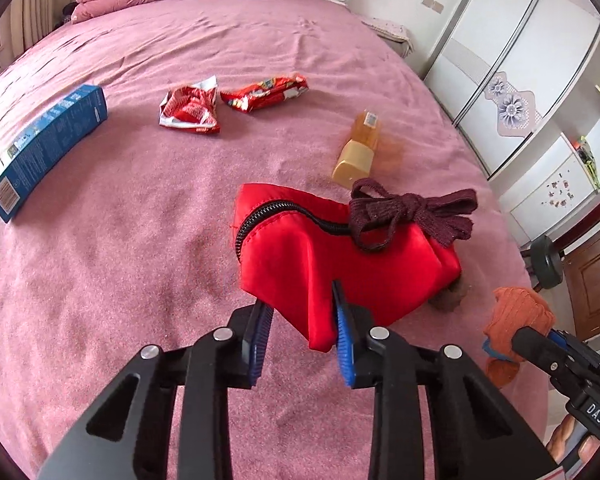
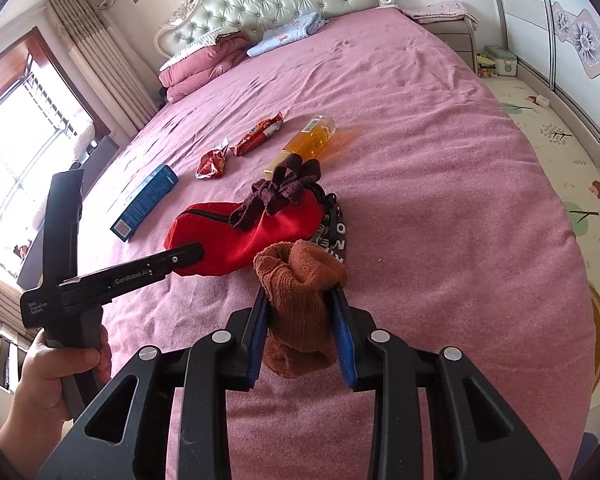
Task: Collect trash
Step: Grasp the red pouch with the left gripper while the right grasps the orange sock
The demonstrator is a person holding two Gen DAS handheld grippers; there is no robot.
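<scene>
In the left wrist view, the left hand-held gripper [image 1: 302, 312] pinches the near corner of a red satin zip pouch [image 1: 320, 248], its blue pads pressing the fabric from both sides. A dark maroon knotted lace [image 1: 412, 212] lies on top of the pouch. The pouch rests on a bed with a pink cover [image 1: 140, 280]. Beyond it lie the trash pieces: a crumpled red and white snack wrapper [image 1: 190, 108], a second red printed snack wrapper [image 1: 264, 92] just beside it, a long blue cardboard box [image 1: 48, 148] well apart at the left, and a clear bottle of yellow liquid with a cream cap [image 1: 360, 148] near the pouch. At the right edge, the right hand-held gripper [image 1: 500, 340] holds a rust-orange knitted sock [image 1: 516, 312].

In the right wrist view, the right hand-held gripper [image 2: 302, 316] is clamped on the rust-orange sock [image 2: 300, 304], which stands bunched between its pads. The left hand-held gripper [image 2: 198, 258] reaches in from the left onto the pouch [image 2: 260, 236], held by a person's hand [image 2: 56, 372]. A black strap with white letters [image 2: 336, 236] lies beside the pouch. Both wrappers [image 2: 212, 164], the box [image 2: 146, 200] and the bottle [image 2: 308, 140] lie farther up the bed.
</scene>
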